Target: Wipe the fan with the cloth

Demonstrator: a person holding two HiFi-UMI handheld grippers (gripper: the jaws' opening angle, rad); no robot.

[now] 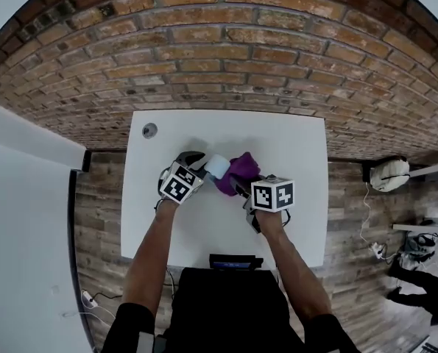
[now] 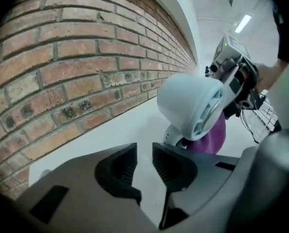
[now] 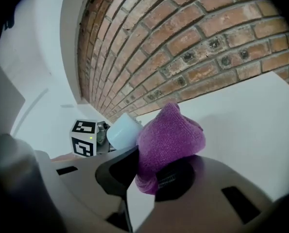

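A small white fan stands on the white table, its round head tilted on a short base. My left gripper sits just short of the fan, with a narrow gap between its jaws and nothing in it. In the head view the left gripper is beside the fan's left side. My right gripper is shut on a purple cloth, which bunches up above the jaws. The cloth lies against the fan's right side, and the fan shows just behind it.
A brick wall runs along the table's far edge. A small grey round object lies at the table's far left corner. A dark device sits at the near edge. A white bundle and cables lie on the floor to the right.
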